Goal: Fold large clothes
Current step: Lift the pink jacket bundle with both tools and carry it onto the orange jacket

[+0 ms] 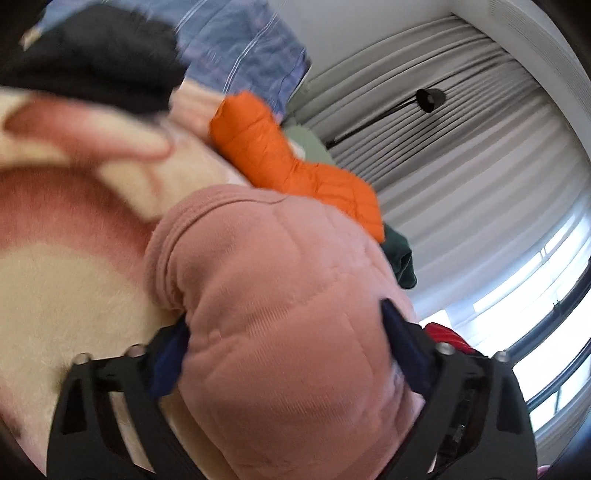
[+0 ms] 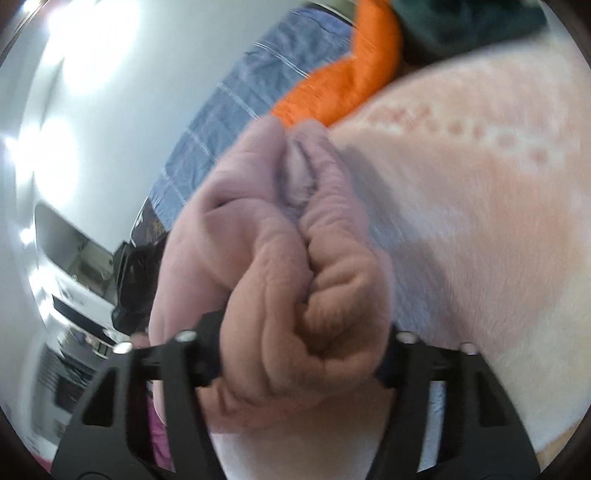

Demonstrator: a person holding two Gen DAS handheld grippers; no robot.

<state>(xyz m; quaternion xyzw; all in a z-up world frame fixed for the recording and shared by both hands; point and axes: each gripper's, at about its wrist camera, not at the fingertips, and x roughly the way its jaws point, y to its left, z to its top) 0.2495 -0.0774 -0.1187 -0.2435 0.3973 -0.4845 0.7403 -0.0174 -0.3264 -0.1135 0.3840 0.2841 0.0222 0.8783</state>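
Between the fingers of the left gripper (image 1: 284, 354), a thick wad of pink quilted garment (image 1: 280, 302), clamped from both sides, dark blue pads (image 1: 406, 350) pressed into the fabric; bulging up and forward over the jaws, hiding most of what lies below; beside and under it, a cream and pink fleece blanket (image 1: 74, 280), blurred; farther off, an orange puffer jacket (image 1: 280, 158), touching the pink bundle's far edge; behind that, a black garment (image 1: 96, 59) and a blue checked cover (image 1: 251, 51); a dark green cloth (image 1: 400, 258) just past the orange one; pleated grey curtains (image 1: 461, 155) and a bright window (image 1: 546, 295) to the side.

Across at the right gripper (image 2: 299, 354), fingers closed on another bunch of the same pink garment (image 2: 280, 236), crumpled into deep folds between the jaws; resting against the pale fleece blanket (image 2: 480, 221); orange jacket (image 2: 354, 74), green cloth (image 2: 465, 22) and blue cover (image 2: 236, 122) beyond; a white wall (image 2: 74, 129) at left.
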